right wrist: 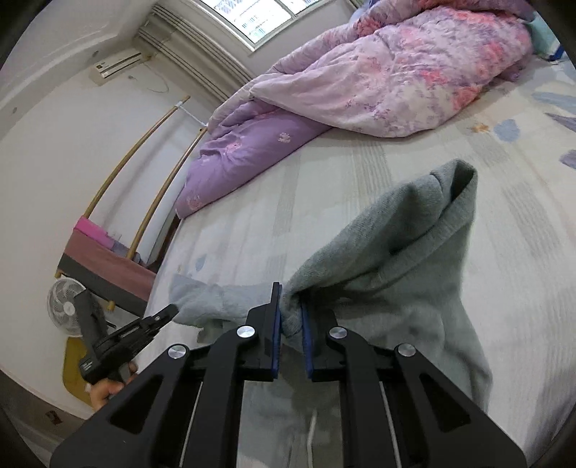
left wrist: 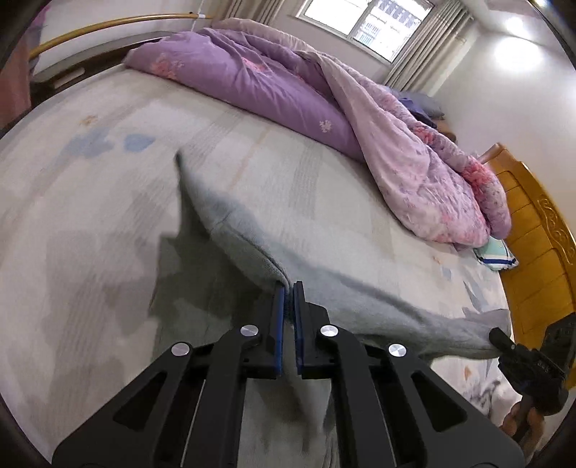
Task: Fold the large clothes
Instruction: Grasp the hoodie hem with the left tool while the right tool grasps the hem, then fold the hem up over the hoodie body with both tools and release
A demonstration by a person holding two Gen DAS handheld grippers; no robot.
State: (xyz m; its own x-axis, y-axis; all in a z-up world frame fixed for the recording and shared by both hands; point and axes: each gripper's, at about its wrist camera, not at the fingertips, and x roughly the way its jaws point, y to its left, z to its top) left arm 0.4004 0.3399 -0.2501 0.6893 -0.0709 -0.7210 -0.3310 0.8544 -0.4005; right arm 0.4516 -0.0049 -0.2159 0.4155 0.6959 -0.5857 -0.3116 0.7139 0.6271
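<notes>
Grey-green knit pinched between blue pads: left gripper [left wrist: 288, 288] clamped thin on an edge of the sweater [left wrist: 324, 284], right gripper [right wrist: 289, 311] clamped on a thicker bunch of the same garment [right wrist: 396, 252]. Both jaws closed on cloth, no gap beyond the fabric itself. Lifted off the bed [left wrist: 108, 201] between the two grips, hanging and sagging, a cuffed end or sleeve standing up beyond the right jaws, the lower part trailing on the patterned sheet.

Early in the fold, by the look of it: garment picked up and stretched out, not yet laid flat, no crease or stacked layer visible. Left to do, likely: spreading, folding sleeves and body, setting down neat.

Counted: one sweater, two grippers, one bed. One rumpled purple and pink floral quilt [left wrist: 396, 162] heaped along the far side, well apart from the garment. One window [left wrist: 374, 18], one wall air conditioner [right wrist: 118, 66], one floor fan [right wrist: 66, 309], one wooden headboard [left wrist: 540, 252].
</notes>
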